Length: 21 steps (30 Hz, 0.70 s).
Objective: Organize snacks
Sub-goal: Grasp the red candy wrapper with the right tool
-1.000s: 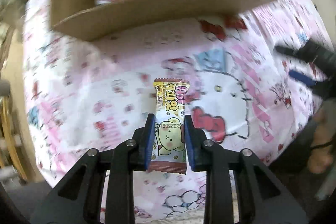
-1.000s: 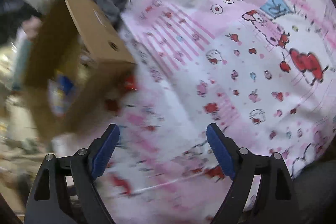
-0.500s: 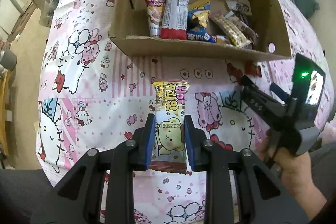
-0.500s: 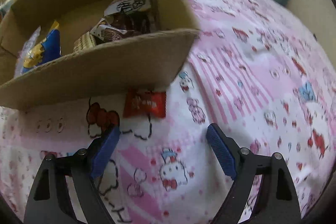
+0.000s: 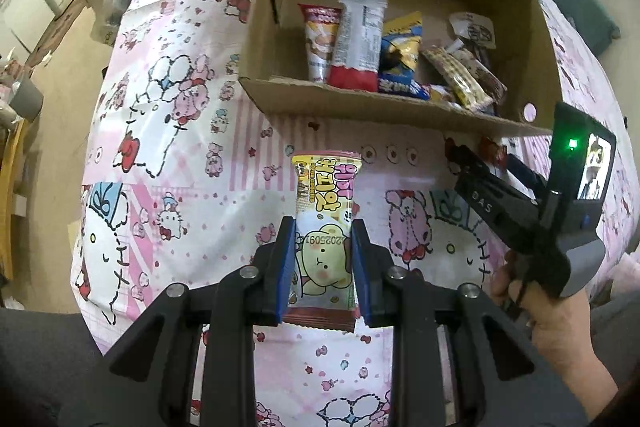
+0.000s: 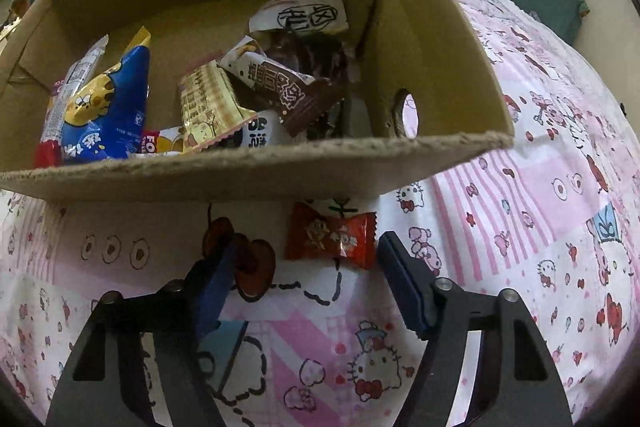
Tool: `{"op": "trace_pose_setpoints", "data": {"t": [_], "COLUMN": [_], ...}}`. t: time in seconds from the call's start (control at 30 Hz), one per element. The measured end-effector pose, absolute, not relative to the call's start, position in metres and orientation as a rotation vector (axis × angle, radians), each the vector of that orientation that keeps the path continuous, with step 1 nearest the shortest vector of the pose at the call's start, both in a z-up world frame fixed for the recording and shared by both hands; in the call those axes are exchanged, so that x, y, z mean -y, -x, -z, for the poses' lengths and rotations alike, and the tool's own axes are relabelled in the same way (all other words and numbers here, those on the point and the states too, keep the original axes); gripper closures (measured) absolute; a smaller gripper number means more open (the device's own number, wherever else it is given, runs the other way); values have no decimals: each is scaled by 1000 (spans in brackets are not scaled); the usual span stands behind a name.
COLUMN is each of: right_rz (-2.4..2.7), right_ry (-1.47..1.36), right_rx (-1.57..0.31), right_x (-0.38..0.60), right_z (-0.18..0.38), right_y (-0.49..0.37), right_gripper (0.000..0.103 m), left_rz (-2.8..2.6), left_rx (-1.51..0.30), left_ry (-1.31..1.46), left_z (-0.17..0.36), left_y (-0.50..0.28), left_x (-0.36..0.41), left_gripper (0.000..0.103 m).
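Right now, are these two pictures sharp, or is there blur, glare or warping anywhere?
Left wrist view: sharp, the yellow snack packet readable; the cardboard box bows with fisheye curve. Right wrist view: dimmer, the red candy glossy with small glints; edges dark and warped.

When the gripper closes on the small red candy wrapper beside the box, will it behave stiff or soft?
The red candy wrapper looks crinkly and glossy, so probably slippery. Its flat, frilled ends likely fold under the closing right gripper. It seems small and light.

Dim, warm indoor light, sharp centres, strong fisheye bending and dark vignetting at the edges.
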State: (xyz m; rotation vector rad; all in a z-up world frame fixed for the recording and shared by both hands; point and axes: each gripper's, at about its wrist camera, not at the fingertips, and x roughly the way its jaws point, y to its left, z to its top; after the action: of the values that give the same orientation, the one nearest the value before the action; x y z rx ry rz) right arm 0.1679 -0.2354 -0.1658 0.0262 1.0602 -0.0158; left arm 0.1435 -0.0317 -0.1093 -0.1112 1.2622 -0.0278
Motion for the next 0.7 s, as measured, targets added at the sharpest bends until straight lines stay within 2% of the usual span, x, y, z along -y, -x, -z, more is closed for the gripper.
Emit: {"op": "trace_pose_setpoints", "data": {"t": [0.03,0.13,0.2,0.27,0.5,0.7], "right_rz": [12,0,-7,-16,-33,-46], "right_ry": [-29,-32,-26,-19,-50,-98], "right_rx": [-1060,-1060,-1063,-1068,-1088,-1111], "right_x": [237,238,237,235,237,239], "right_z": [166,165,164,163,162,156], "right_y": [-170,-174,-175,-175,-167,-151], "right_gripper": [34,48,66,70,76,77], "left_rz": [25,15,11,4,-21,-48], "left_rx": [-1259,-1258,-1264,-1266,-1255,-1255], "left_ry": [112,110,107,104,85,73], "left_z": [109,110,113,114,116,119], "left_y": [-144,-145,-145,-146,-148,-149], "left_x": [31,30,29,29,27,24], "left_gripper": [80,80,80,80,80,80]}}
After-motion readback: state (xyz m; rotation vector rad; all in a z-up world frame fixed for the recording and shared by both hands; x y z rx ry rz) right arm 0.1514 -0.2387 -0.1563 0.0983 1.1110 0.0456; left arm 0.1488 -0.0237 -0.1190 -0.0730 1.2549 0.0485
